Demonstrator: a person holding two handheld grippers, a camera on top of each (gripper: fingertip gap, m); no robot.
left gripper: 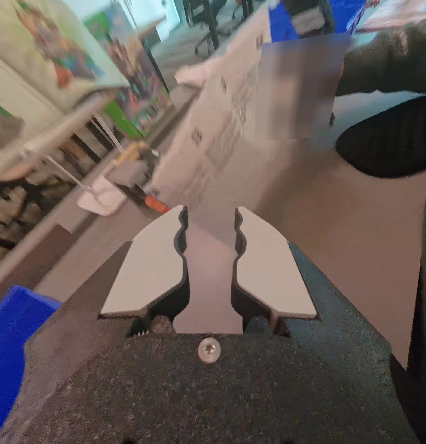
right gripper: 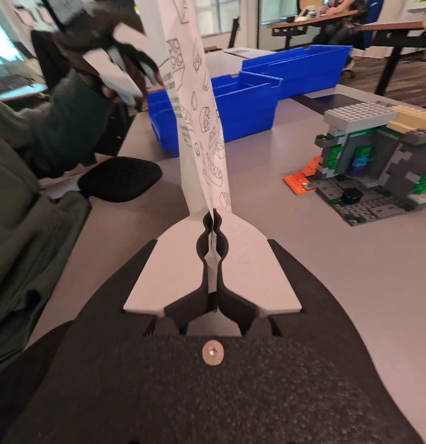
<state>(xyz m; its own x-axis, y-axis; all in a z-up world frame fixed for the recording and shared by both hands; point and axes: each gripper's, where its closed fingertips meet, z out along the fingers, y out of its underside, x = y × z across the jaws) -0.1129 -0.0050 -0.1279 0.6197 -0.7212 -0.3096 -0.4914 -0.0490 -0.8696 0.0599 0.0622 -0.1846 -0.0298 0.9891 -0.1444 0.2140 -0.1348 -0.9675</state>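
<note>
My right gripper (right gripper: pixel 213 211) is shut on the lower edge of a white paper bag (right gripper: pixel 197 120) printed with line drawings of bricks. The bag stands up from the pads, above the grey table (right gripper: pixel 303 264). My left gripper (left gripper: pixel 210 211) is open, its pads apart with nothing pressed between them. The same bag (left gripper: pixel 231 125) shows blurred just beyond its fingertips, one lower corner reaching down between them. The left gripper (right gripper: pixel 116 69) also shows blurred at the upper left of the right wrist view, beside the bag's upper part.
Blue plastic bins (right gripper: pixel 245 105) stand behind the bag. A grey and green brick model (right gripper: pixel 375 163) on a studded plate sits at the right. A black padded armrest (right gripper: pixel 120 179) and a person's dark sleeve (right gripper: pixel 70 125) lie at the left. A blue bin corner (left gripper: pixel 15 336) is near the left gripper. The tips of one gripper are about 20 centimetres away from the tips of the other.
</note>
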